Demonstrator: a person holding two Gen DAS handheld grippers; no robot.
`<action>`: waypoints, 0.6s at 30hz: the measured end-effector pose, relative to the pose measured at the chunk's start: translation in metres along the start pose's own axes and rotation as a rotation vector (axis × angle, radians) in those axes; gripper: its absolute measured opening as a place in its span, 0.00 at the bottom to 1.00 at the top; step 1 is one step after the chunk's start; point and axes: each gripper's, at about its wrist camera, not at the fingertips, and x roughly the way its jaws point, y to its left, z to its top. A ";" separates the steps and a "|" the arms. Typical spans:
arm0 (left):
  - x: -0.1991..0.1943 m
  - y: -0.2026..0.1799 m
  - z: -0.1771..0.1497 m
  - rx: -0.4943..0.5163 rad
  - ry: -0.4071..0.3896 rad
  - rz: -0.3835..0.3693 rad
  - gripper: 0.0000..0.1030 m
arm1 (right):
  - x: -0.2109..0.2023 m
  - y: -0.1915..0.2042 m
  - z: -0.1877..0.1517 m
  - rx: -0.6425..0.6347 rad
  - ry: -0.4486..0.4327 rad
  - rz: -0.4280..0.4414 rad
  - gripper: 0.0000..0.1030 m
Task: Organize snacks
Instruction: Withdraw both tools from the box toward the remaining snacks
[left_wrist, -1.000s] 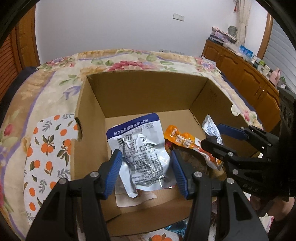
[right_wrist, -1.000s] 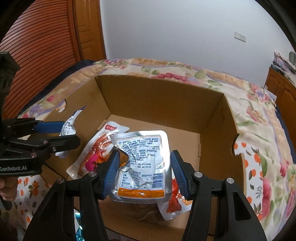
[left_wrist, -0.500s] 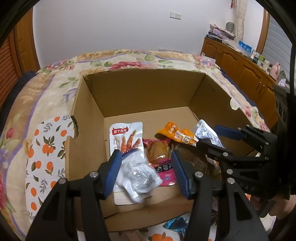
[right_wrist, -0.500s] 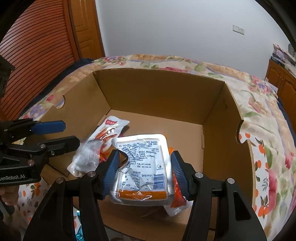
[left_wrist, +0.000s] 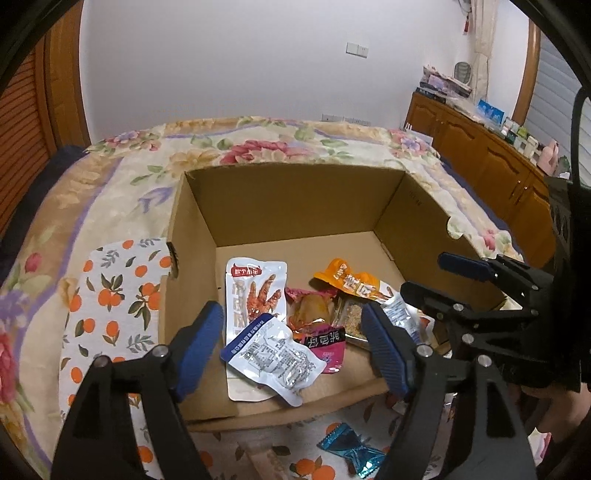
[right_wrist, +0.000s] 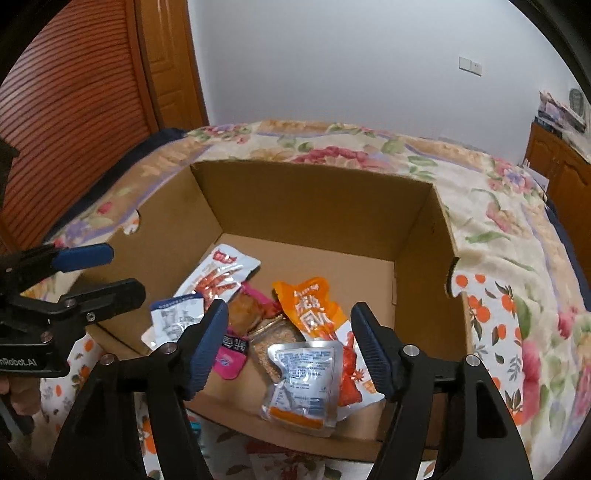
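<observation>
An open cardboard box (left_wrist: 288, 206) (right_wrist: 317, 206) stands on the bed and holds several snack packets. My left gripper (left_wrist: 291, 343) is open and empty above the box's near left side, over a silver packet with a blue edge (left_wrist: 271, 360) (right_wrist: 177, 319) lying in the box. My right gripper (right_wrist: 288, 341) is open and empty above the near right side, over a silver packet with an orange edge (right_wrist: 304, 382). A chicken-feet packet (left_wrist: 255, 291) (right_wrist: 218, 277), an orange packet (left_wrist: 351, 282) (right_wrist: 310, 310) and a pink packet (left_wrist: 325, 341) also lie inside.
The box sits on a floral bedspread (left_wrist: 122, 184) with an orange-print cloth (left_wrist: 107, 295) under it. A teal wrapped candy (left_wrist: 351, 446) lies on the cloth in front of the box. A wooden sideboard (left_wrist: 491, 162) stands at right, a slatted wooden door (right_wrist: 74, 110) at left.
Both grippers opened and let go of their silver packets, which dropped into the box. Both grippers have pulled back and up from the box.
</observation>
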 end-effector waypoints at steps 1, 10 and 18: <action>-0.003 0.000 0.000 -0.002 -0.002 -0.001 0.76 | -0.006 -0.001 0.000 0.007 -0.007 0.003 0.76; -0.040 -0.008 -0.024 0.035 -0.016 0.016 0.94 | -0.067 -0.007 -0.026 0.032 -0.050 0.028 0.95; -0.060 -0.014 -0.063 0.055 0.041 0.018 0.94 | -0.092 -0.011 -0.075 0.057 -0.025 0.053 0.95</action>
